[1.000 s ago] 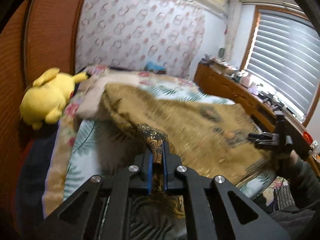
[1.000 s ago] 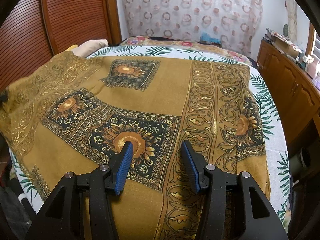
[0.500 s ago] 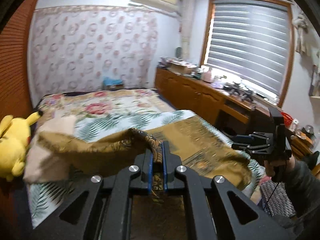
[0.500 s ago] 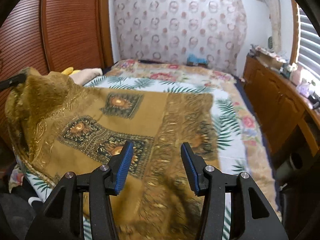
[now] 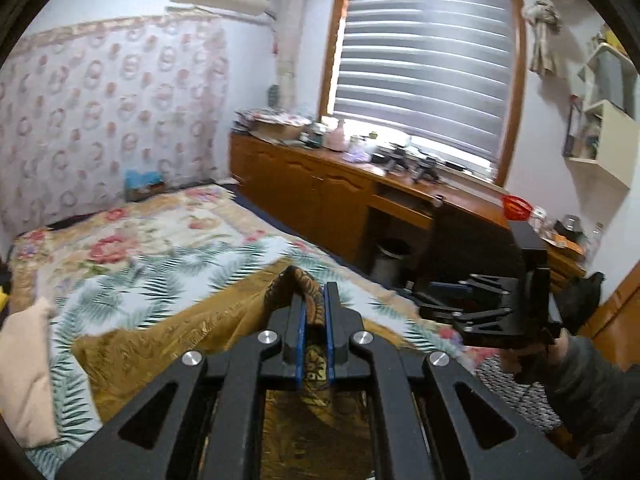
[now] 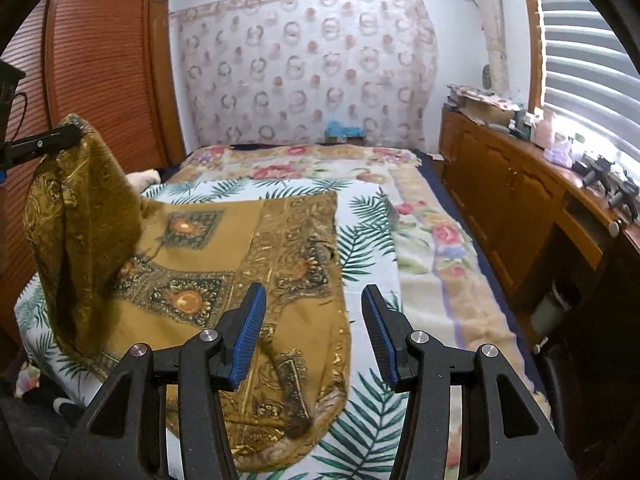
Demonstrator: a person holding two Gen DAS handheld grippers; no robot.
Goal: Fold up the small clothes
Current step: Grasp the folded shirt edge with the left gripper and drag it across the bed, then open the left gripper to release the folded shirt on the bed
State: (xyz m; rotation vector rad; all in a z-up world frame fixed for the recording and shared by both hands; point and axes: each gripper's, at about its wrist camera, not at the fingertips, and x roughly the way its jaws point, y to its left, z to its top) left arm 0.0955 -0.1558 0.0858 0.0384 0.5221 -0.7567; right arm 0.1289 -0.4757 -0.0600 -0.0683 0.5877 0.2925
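A mustard cloth (image 6: 224,240) with dark sunflower squares lies spread on the palm-leaf sheet of the bed (image 6: 372,240). My left gripper (image 5: 314,308) is shut on one corner of this cloth (image 5: 192,328), and the pinched edge sticks up between the blue pads. In the right wrist view the left gripper (image 6: 78,134) holds that corner high at the left, so the cloth hangs from it in a steep drape. My right gripper (image 6: 312,316) is open above the cloth's near right edge with nothing between its fingers. The left wrist view shows the right gripper (image 5: 428,296) at the right, held by a sleeved hand.
A wooden sideboard (image 6: 500,184) cluttered with small items runs along the right of the bed under a window with blinds. A slatted wardrobe (image 6: 100,60) stands to the left. A beige pillow (image 5: 24,368) lies on the bed's left side. A grey bin (image 5: 390,256) sits under the desk.
My left gripper has risen and swung to the right with the cloth corner, lifting that side off the bed. The right gripper has risen away from the cloth, still open.
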